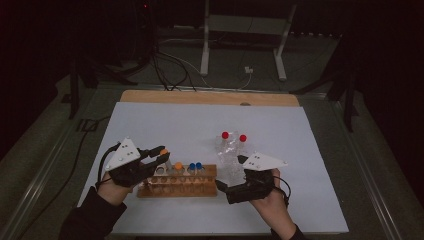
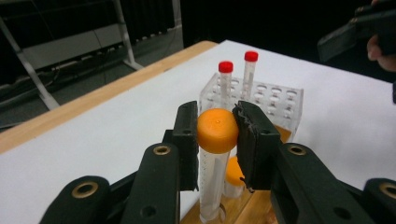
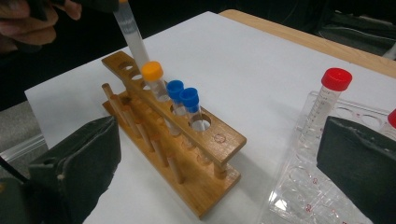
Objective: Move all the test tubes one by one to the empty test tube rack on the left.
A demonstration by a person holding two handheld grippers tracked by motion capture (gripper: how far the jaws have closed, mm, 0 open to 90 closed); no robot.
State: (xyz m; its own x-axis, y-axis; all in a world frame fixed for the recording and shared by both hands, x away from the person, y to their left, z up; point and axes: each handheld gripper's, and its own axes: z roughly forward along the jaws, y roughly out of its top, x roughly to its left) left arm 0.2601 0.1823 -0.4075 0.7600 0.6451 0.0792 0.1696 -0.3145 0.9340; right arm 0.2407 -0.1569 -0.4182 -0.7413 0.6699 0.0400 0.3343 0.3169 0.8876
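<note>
My left gripper (image 1: 161,156) is shut on the orange cap (image 2: 217,127) of a clear tube (image 3: 132,38). The tube leans a little, and its lower end reaches a hole near the left end of the wooden rack (image 1: 175,189). Beside it in the rack (image 3: 219,140) stand a second orange-capped tube (image 3: 152,71) and two blue-capped tubes (image 3: 175,87). My right gripper (image 1: 226,189) hovers open by the rack's right end, its pads (image 3: 81,161) wide apart and holding nothing.
A clear plastic rack (image 1: 226,159) stands right of the wooden one and holds two red-capped tubes (image 1: 225,135). It lies just under my right gripper's right pad (image 3: 359,158). White sheet (image 1: 280,130) covers the table; a wooden strip (image 1: 200,96) runs along the far edge.
</note>
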